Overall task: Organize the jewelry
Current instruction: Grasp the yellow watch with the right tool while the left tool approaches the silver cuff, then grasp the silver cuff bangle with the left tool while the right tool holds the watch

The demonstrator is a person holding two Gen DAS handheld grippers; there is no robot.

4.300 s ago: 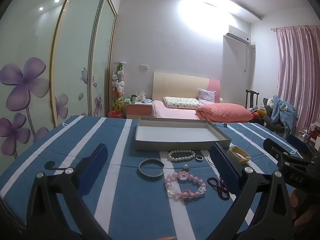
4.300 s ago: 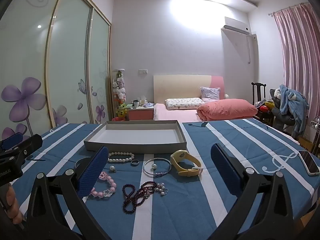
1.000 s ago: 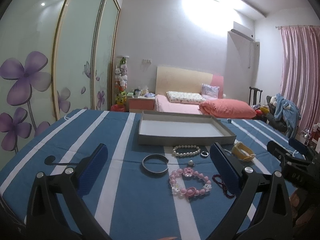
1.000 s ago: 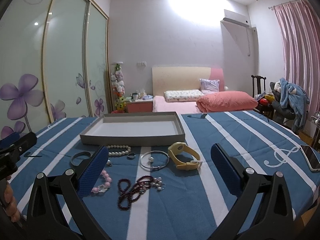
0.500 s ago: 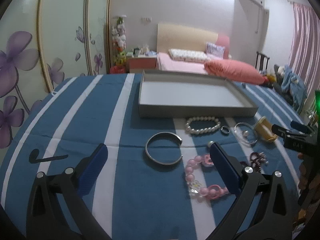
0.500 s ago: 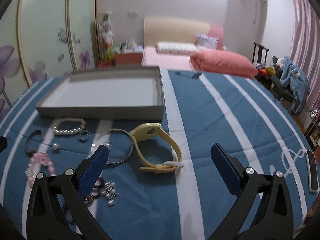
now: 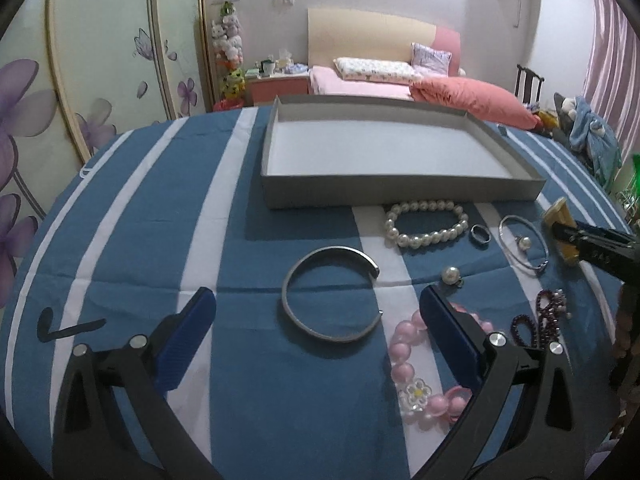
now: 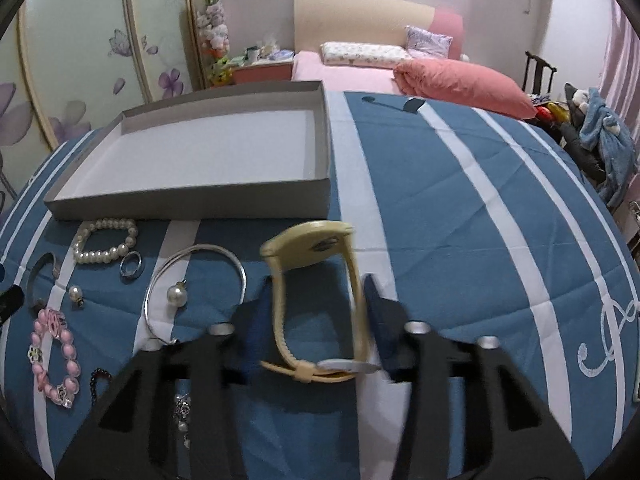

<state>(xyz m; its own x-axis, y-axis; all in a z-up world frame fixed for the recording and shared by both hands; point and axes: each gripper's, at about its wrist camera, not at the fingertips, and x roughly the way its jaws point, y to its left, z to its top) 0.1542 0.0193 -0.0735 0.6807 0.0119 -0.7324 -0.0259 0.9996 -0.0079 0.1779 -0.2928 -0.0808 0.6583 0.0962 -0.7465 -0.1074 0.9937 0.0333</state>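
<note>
The yellow watch (image 8: 316, 300) stands on its strap loop on the blue striped surface (image 8: 460, 208), just near of the grey tray (image 8: 192, 200), at the right end of the row of jewelry. Its loop sits between the fingers of the right gripper (image 8: 316, 312), which are closing on it: one lies against the left strap, the other just right of the right strap, and firm contact cannot be confirmed through the blur. This looks like the first pick-up, since the tray holds nothing. Next comes a secure pinch, a lift, and a carry over the tray's near wall. The left gripper (image 7: 316, 334) hovers spread wide over the silver cuff bangle (image 7: 330, 294), gripping nothing.
</note>
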